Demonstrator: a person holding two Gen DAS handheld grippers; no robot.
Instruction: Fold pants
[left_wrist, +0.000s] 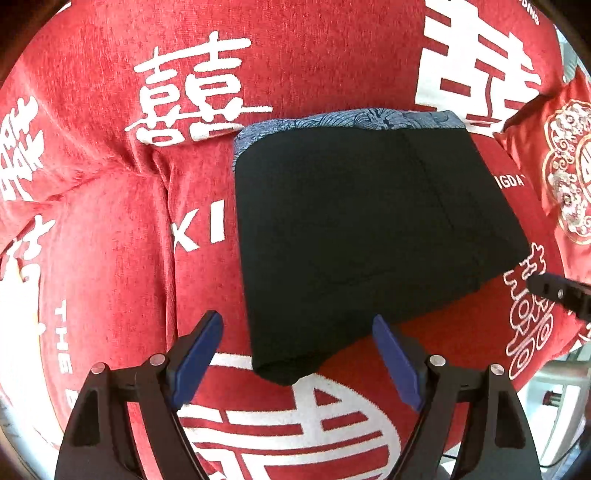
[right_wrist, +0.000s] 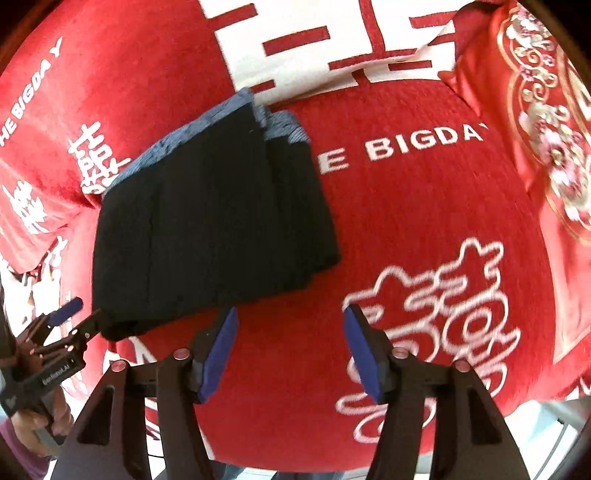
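On the red bedspread (left_wrist: 110, 240) the pants (left_wrist: 369, 221) lie folded, looks done; left gripper (left_wrist: 297, 363) at 6 o'clock and right gripper (right_wrist: 290, 349) are both released, nothing gripped. Only tidying or withdrawal seems needed.

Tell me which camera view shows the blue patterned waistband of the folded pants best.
The left wrist view: the blue patterned waistband runs unbroken along the whole far edge of the folded black pants, its print legible. The right wrist view shows the band obliquely and blurred, its layers stacked at the far corner.
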